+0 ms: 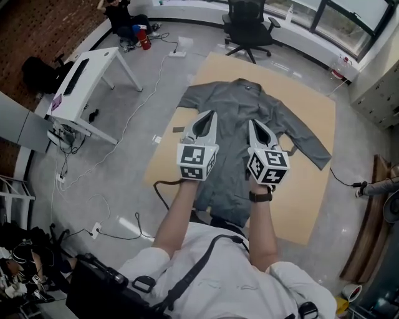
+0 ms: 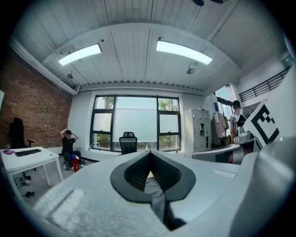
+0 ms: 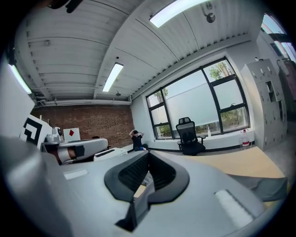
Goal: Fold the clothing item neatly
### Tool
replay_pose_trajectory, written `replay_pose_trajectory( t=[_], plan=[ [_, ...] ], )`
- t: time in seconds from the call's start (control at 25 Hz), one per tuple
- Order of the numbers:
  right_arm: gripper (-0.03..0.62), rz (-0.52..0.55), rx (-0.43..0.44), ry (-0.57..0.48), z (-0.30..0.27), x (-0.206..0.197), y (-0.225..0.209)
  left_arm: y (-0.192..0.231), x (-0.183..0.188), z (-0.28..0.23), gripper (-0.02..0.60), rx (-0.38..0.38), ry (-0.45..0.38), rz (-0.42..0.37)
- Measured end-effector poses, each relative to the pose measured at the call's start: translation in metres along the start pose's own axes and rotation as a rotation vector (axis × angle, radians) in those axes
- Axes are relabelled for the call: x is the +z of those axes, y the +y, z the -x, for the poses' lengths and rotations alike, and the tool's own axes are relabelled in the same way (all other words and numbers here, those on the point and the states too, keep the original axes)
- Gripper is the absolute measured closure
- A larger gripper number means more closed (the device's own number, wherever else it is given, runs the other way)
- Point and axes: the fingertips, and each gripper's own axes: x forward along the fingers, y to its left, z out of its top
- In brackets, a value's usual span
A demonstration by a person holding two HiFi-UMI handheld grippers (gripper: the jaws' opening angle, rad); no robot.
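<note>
Shirt [image 1: 249, 103] lies on mat [image 1: 312, 199], collar far; L gripper [image 1: 209, 116] & R gripper [image 1: 254, 124] each pinch shut on its near hem, prob. to fold it collarward.

Holds grey cloth [image 2: 158, 204] tight between shut fingers [image 2: 135, 174]. Faces a black chair [image 2: 128, 142] by the big window [image 2: 135, 121].

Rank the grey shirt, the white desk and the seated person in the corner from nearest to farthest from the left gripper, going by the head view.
1. grey shirt: right at the left gripper, pinched in its jaws.
2. white desk: off to the left.
3. seated person: far corner, beyond the desk.
</note>
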Motion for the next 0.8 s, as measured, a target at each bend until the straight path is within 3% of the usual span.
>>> replay_pose_trajectory(
  t=[0.28, 0.8],
  plan=[
    [0.589, -0.032, -0.039, 0.041, -0.014, -0.023, -0.005, -0.007, -0.022, -0.021, 0.581, -0.075, 0.036, 0.009],
    [0.589, -0.030, -0.082, 0.076, -0.032, -0.040, 0.006, 0.017, -0.032, -0.020, 0.581, -0.113, 0.057, 0.030]
  ],
)
